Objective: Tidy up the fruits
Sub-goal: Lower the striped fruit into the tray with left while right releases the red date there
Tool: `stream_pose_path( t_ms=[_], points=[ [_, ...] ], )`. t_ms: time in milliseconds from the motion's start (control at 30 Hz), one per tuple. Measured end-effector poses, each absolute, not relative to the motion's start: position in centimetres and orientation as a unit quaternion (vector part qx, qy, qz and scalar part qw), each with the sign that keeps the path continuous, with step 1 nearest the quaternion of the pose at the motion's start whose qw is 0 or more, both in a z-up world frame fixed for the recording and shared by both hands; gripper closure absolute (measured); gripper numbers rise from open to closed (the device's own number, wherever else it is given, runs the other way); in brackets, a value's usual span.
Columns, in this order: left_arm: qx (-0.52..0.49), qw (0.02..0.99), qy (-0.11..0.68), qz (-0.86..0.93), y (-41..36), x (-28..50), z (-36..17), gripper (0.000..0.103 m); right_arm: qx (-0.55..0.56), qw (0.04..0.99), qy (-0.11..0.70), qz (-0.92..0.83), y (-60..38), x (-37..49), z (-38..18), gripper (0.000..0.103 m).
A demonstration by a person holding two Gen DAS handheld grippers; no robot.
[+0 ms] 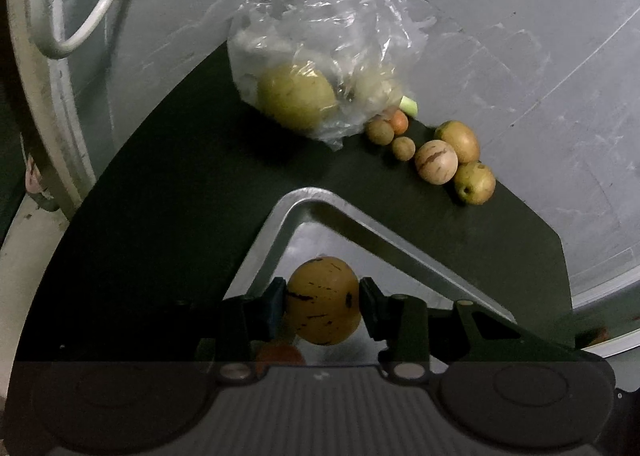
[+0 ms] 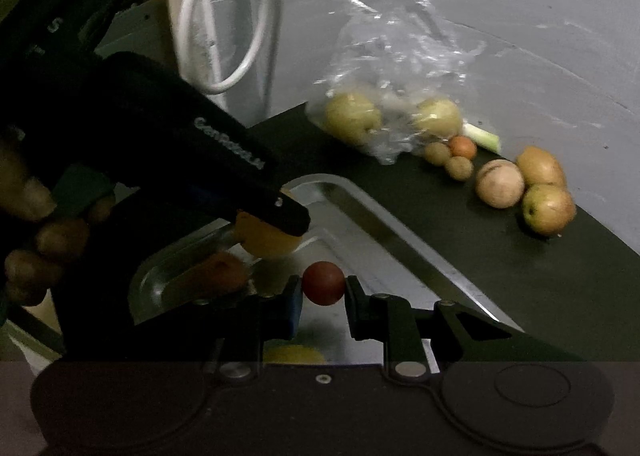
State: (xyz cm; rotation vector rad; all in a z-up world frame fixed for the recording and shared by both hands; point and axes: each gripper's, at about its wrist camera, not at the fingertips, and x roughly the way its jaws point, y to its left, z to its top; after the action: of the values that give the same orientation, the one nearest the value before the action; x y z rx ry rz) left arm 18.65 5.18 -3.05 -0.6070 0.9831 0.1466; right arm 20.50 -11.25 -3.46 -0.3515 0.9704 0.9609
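My left gripper point(image 1: 323, 305) is shut on a yellow-orange fruit with dark streaks point(image 1: 323, 300), held over the metal tray point(image 1: 360, 224). My right gripper point(image 2: 323, 290) is shut on a small red round fruit point(image 2: 323, 282), also over the metal tray point(image 2: 384, 232). In the right wrist view the left gripper's black body point(image 2: 208, 144) crosses from the left, the yellow-orange fruit point(image 2: 268, 242) under its tip, a person's hand point(image 2: 36, 232) gripping it. A clear plastic bag point(image 1: 320, 56) holds two pale green fruits point(image 1: 296, 96). Beside it lie several loose fruits point(image 1: 436, 162) on the dark mat point(image 1: 180, 196).
A grey wall point(image 1: 520, 36) stands right behind the mat. A white cable loop point(image 1: 80, 8) hangs at the upper left. A pale green stalk piece point(image 2: 482, 136) lies behind the small fruits. An orange fruit point(image 1: 278, 354) shows low in the tray under the left gripper.
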Motion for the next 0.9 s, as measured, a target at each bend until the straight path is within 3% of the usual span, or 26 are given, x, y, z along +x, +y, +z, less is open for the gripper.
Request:
stream_pose_path(
  t_ms=[900],
  points=[
    [-0.259,0.839,0.472,0.075,4.5,17.7,-2.8,0.06,-0.217,0.697,0.448,0.515,-8.8,17.3,-4.1,0.077]
  ],
)
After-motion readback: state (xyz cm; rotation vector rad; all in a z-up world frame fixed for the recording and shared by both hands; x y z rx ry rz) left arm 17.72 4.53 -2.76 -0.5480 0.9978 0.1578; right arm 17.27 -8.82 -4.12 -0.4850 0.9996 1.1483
